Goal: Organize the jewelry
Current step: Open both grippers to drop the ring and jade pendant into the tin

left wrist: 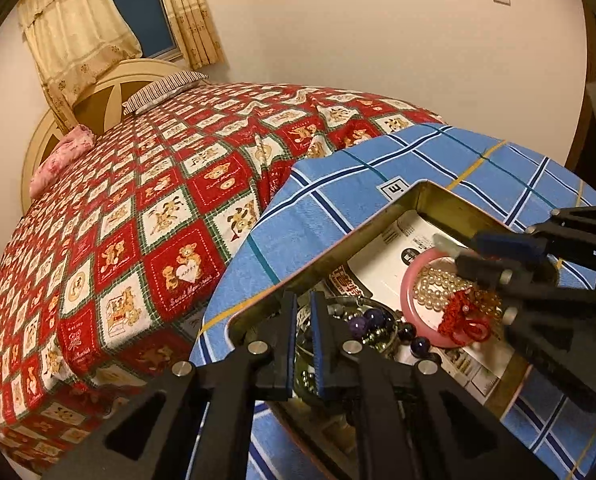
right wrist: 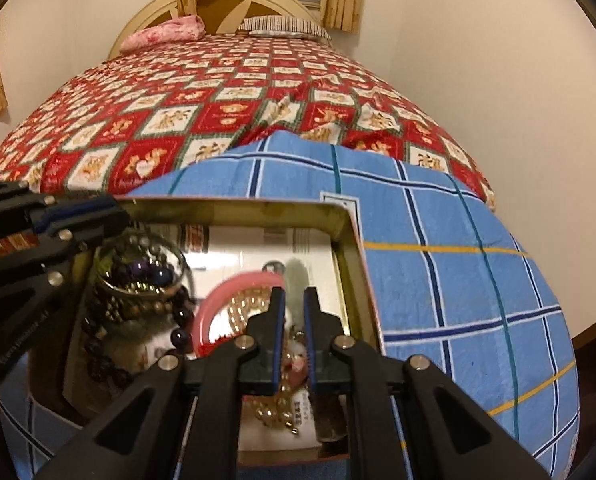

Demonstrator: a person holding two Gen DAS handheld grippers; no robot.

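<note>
A gold metal tin (left wrist: 426,192) (right wrist: 258,206) sits on a blue checked cloth (left wrist: 310,208) (right wrist: 458,280). It holds a pink bangle (left wrist: 408,280) (right wrist: 218,292), white pearls (left wrist: 434,284), a red cord ornament (left wrist: 464,318), purple beads (left wrist: 372,316) (right wrist: 138,270) and dark bead strings (right wrist: 98,356). My left gripper (left wrist: 303,312) hovers over the tin's near left corner, jaws narrowly apart, nothing between them. My right gripper (right wrist: 294,300) is over the pink bangle and pearls, jaws narrowly apart, nothing held; it also shows in the left wrist view (left wrist: 458,250).
The tin rests on a bed with a red teddy-bear quilt (left wrist: 138,220) (right wrist: 218,120). A striped pillow (left wrist: 166,88) and a pink cloth (left wrist: 62,156) lie near the headboard. Printed paper (left wrist: 390,248) lines the tin's bottom.
</note>
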